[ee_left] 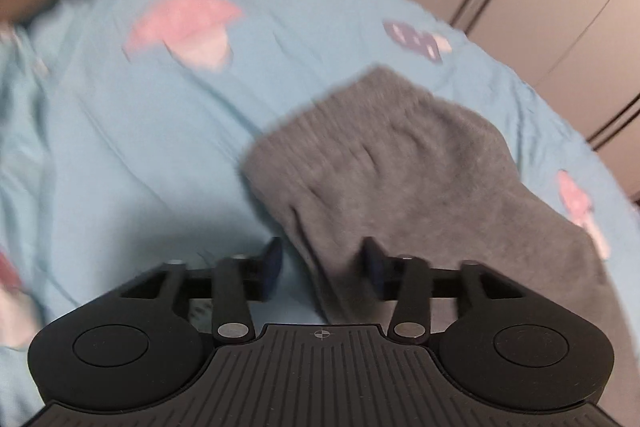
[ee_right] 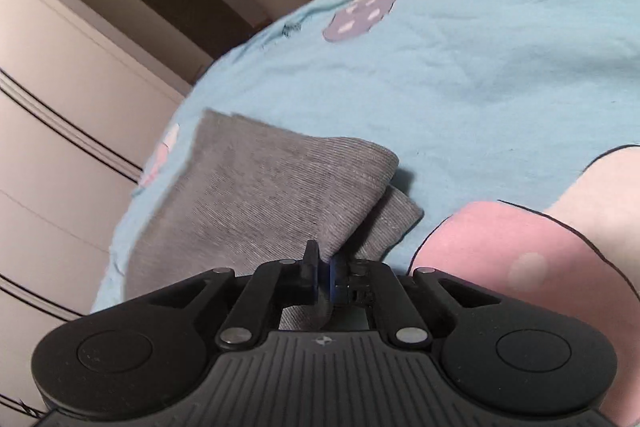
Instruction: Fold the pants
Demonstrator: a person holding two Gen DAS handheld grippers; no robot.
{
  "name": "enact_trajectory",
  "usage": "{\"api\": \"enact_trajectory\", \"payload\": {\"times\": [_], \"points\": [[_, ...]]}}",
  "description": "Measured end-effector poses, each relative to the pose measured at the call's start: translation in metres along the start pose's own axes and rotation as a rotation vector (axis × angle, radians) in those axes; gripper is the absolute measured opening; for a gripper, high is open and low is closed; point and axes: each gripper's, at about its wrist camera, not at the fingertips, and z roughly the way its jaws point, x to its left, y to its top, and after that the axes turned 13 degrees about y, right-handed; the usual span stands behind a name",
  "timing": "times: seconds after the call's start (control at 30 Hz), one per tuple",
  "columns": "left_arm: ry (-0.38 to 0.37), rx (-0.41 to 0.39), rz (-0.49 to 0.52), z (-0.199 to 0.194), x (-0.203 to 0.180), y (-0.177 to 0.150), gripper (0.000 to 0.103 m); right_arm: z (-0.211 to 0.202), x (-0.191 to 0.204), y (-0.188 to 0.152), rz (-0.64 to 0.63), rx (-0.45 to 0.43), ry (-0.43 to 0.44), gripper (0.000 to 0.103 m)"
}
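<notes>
Mid-fold: right gripper point(ee_right: 323, 277) clamped on the grey pants point(ee_right: 260, 195) edge, left gripper point(ee_left: 322, 267) apart, probably unpinched, needing a re-grip toward 2 o'clock.

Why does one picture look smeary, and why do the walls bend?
Left wrist view: motion blur smears the grey pants and the blue sheet. Right wrist view: sharper, the pants' ribbing shows. Both: the fisheye lens curves the cupboard lines.
</notes>
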Motion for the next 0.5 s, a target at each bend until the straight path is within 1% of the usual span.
{"api": "enact_trajectory", "payload": {"times": [0.03,0.1,0.13,0.23,0.3,0.37,0.4,0.47,0.5], "points": [[0.024,-0.035,0.013,-0.008,-0.001,0.001,0.060,-0.004,0.003,0.002,-0.011,-0.018,-0.010,0.005],[0.044,-0.092,0.018,-0.025,-0.002,0.002,0.077,-0.014,0.008,0.007,-0.054,-0.062,-0.029,0.005],[0.048,-0.122,0.000,-0.035,-0.001,0.002,0.079,-0.015,0.008,0.010,-0.062,-0.067,-0.036,0.004],[0.038,-0.211,-0.028,-0.062,-0.010,-0.002,0.082,-0.010,-0.003,0.014,-0.010,-0.005,-0.031,0.005],[0.021,-0.256,-0.008,-0.077,-0.024,-0.010,0.090,-0.012,-0.009,0.010,0.016,-0.024,-0.033,0.006],[-0.024,-0.276,0.038,-0.086,-0.043,-0.020,0.093,-0.018,-0.010,0.004,0.027,-0.046,-0.045,0.010],[-0.060,-0.281,0.073,-0.088,-0.054,-0.026,0.097,-0.021,-0.010,0.001,0.027,-0.048,-0.048,0.012],[-0.084,-0.266,0.132,-0.084,-0.077,-0.039,0.097,-0.022,-0.008,-0.002,0.032,-0.041,-0.069,0.021],[-0.089,-0.240,0.162,-0.078,-0.088,-0.046,0.097,-0.023,-0.007,-0.003,0.031,-0.038,-0.082,0.036]]}}
